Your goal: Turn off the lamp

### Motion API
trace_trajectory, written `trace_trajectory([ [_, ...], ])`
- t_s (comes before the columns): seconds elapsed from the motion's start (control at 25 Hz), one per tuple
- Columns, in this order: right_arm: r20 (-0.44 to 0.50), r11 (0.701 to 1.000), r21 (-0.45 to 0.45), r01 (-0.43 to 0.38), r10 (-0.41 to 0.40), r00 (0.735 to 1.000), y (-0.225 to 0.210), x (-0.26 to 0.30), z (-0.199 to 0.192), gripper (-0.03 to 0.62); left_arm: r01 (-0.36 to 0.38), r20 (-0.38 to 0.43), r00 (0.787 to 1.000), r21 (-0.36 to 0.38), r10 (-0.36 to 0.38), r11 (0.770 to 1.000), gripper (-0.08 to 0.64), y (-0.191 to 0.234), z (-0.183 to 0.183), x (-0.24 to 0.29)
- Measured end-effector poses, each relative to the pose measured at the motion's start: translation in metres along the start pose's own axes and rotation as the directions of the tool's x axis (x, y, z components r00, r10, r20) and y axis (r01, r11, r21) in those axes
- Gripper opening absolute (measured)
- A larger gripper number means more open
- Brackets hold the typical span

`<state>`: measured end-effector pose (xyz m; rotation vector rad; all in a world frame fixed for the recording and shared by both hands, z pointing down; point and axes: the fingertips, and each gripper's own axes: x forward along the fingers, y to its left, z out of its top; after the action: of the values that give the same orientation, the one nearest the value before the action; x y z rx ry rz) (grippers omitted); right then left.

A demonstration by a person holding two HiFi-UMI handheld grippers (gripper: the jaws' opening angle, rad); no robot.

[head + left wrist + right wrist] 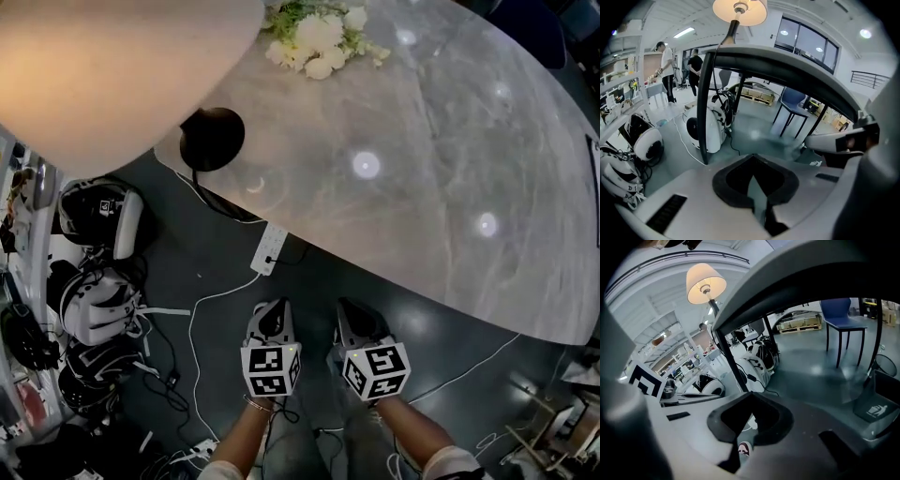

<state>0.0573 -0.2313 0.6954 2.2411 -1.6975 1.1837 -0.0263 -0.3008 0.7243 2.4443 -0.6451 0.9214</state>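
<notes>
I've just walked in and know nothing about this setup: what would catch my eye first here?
The glowing lamp shade fills the head view's top left, above a marble table with white flowers at its far edge. Below the table's near edge, the left tongs and right tongs hang side by side, both shut and empty.
</notes>
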Motion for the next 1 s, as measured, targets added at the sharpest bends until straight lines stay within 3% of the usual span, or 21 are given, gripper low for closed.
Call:
trace_trajectory([
  [0.2,-0.003,1.0,0.011,-0.001,0.001,1.0,-0.007,0.009,-0.017,-0.002,-0.006,0.004,1.0,0.076,0.006,0.997,-0.003,0.006,-0.002,0.028],
  [0.48,0.013,0.999,0.031,0.008,-0.009,1.0,-0.008,0.02,-0.013,-0.002,-0.012,0.043,0.999,0.039,0.011,0.999,-0.003,0.02,0.022,0.048],
  [0.84,0.048,0.997,0.068,0.046,-0.049,0.998,-0.011,0.033,-0.002,-0.002,-0.083,0.066,0.995,0.087,0.077,0.993,-0.003,0.059,0.057,0.081],
  [1.0,0.045,0.995,0.079,0.06,-0.063,0.997,-0.011,0.035,-0.004,-0.002,-0.107,0.077,0.992,0.068,0.101,0.992,0.064,0.077,0.072,0.097],
])
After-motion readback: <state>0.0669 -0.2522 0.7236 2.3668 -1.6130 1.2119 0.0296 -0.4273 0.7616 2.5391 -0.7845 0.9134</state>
